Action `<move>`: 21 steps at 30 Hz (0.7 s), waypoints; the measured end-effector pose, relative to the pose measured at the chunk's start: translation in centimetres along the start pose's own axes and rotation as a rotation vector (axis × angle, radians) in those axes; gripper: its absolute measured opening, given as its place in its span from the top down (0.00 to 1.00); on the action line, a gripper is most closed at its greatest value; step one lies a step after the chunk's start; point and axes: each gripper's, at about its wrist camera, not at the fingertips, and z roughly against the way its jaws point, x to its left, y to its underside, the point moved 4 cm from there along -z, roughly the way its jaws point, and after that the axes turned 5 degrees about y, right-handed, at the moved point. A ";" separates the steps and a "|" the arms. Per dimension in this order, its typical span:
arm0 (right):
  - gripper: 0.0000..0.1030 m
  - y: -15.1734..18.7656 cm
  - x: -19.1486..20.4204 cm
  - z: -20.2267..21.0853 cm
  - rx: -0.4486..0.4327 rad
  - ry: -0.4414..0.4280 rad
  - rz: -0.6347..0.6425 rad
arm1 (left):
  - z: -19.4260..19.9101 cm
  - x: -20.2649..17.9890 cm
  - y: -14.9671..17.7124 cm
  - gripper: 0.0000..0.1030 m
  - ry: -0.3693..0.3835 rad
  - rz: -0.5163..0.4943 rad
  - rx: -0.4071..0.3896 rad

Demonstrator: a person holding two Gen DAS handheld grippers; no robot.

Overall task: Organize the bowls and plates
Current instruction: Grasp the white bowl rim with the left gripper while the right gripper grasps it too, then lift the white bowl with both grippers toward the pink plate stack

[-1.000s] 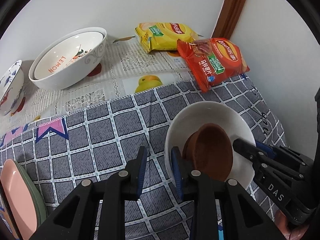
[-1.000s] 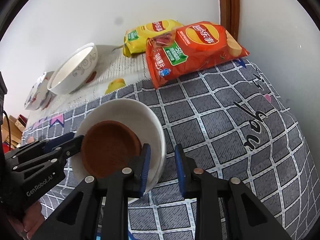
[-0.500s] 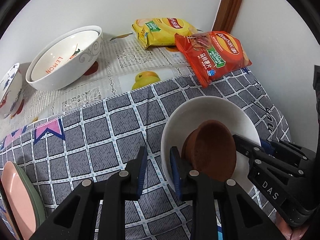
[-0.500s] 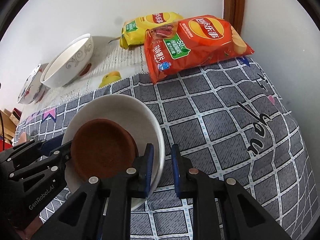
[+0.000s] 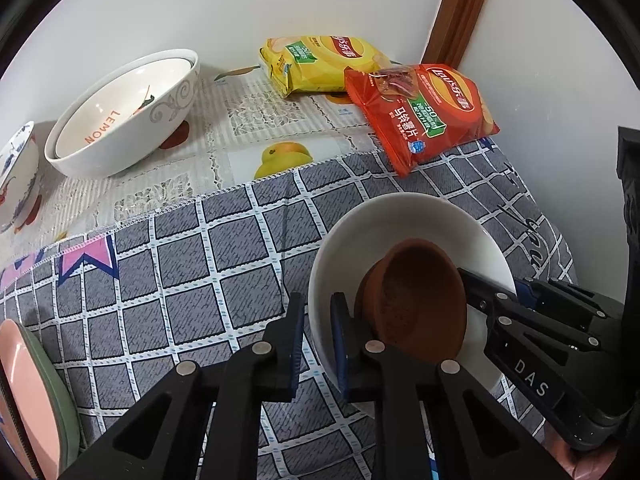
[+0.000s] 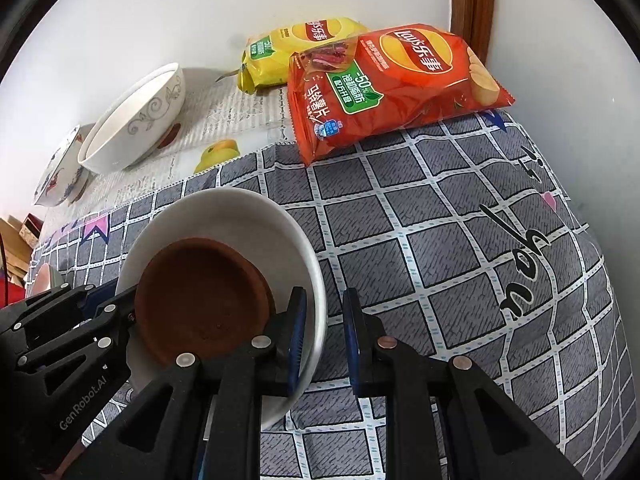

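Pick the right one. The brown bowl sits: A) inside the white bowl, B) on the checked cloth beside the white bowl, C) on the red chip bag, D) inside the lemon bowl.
A: the brown bowl rests inside the white bowl, whose rim rings it in both views.
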 end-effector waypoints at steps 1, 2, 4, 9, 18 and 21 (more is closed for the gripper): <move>0.83 0.0 0.0 0.0 -0.005 -0.004 -0.001 | 0.0 0.0 0.0 0.87 0.002 0.002 -0.001; 0.83 0.0 -0.1 0.0 -0.010 -0.006 -0.001 | 0.0 0.0 0.1 0.87 0.004 0.003 -0.002; 0.83 0.0 -0.2 0.1 -0.019 -0.009 -0.002 | 0.0 -0.1 0.1 0.88 0.001 0.004 -0.003; 0.83 0.1 -0.2 0.3 -0.039 -0.006 -0.009 | 0.0 -0.1 0.1 0.88 0.001 0.006 -0.010; 0.83 0.2 -0.3 0.5 -0.050 -0.009 -0.029 | -0.1 0.0 0.1 0.88 0.003 0.007 -0.007; 0.87 0.0 0.0 0.4 -0.041 -0.009 -0.020 | -0.2 0.1 0.0 0.88 0.016 0.013 0.007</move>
